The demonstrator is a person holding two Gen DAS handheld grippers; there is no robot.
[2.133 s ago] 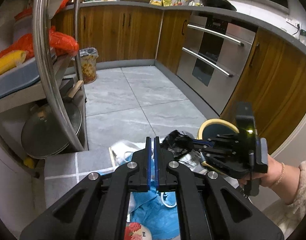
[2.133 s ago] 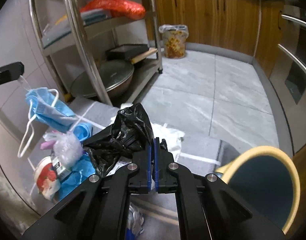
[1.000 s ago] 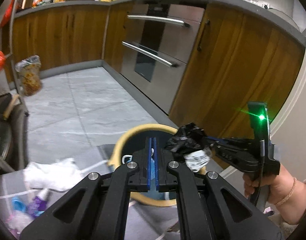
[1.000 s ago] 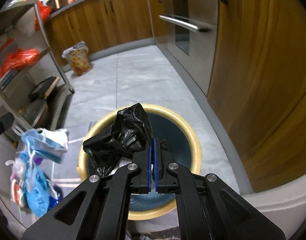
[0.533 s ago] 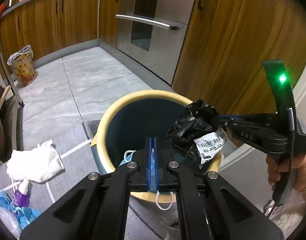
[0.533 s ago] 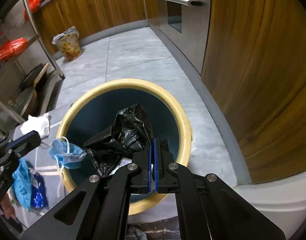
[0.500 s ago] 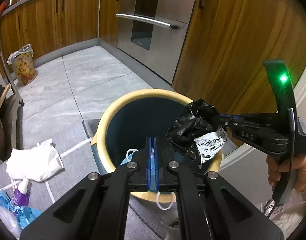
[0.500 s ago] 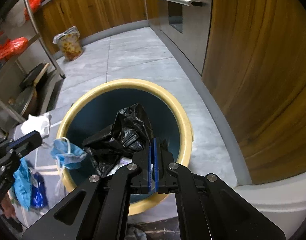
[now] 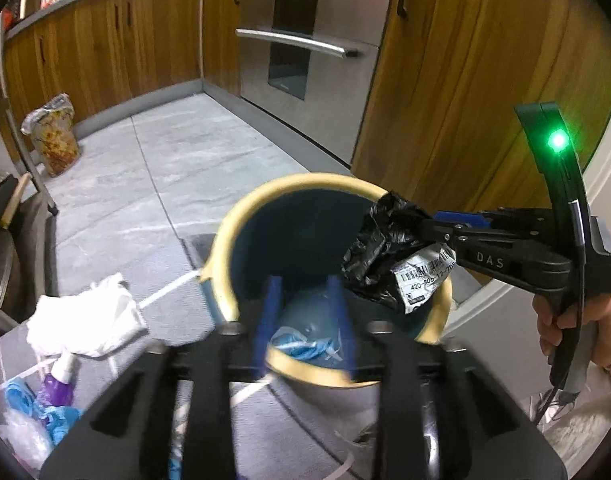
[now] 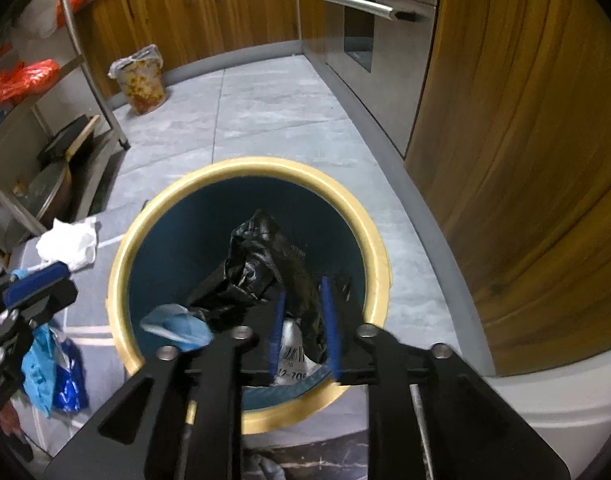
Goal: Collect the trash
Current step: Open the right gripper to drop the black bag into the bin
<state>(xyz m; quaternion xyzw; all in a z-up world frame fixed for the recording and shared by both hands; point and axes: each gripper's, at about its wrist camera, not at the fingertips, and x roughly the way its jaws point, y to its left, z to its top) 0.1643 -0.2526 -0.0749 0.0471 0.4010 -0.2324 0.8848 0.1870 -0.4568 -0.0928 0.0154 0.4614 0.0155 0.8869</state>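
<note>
A round bin with a yellow rim (image 9: 241, 216) (image 10: 369, 224) and dark blue inside stands on the floor below both grippers. My left gripper (image 9: 303, 320) is open over the bin; the blue face mask (image 9: 301, 342) (image 10: 177, 326) is free of it, inside the bin. My right gripper (image 10: 303, 326) has its jaws parted. The crumpled black plastic bag (image 10: 261, 272) (image 9: 385, 256) with a white barcode label (image 9: 423, 280) still sits between its fingers above the bin's mouth.
A white crumpled cloth (image 9: 85, 316) (image 10: 67, 244), a purple bottle (image 9: 59, 384) and blue wrappers (image 10: 53, 368) lie on the floor left of the bin. A lined bin (image 10: 141, 80) stands by the wooden cabinets. A metal rack (image 10: 85, 60) is at left, an oven (image 9: 305, 48) behind.
Both grippers have opened over the bin. The blue mask has dropped from my left gripper into the bin. The black bag is loosening in my right gripper.
</note>
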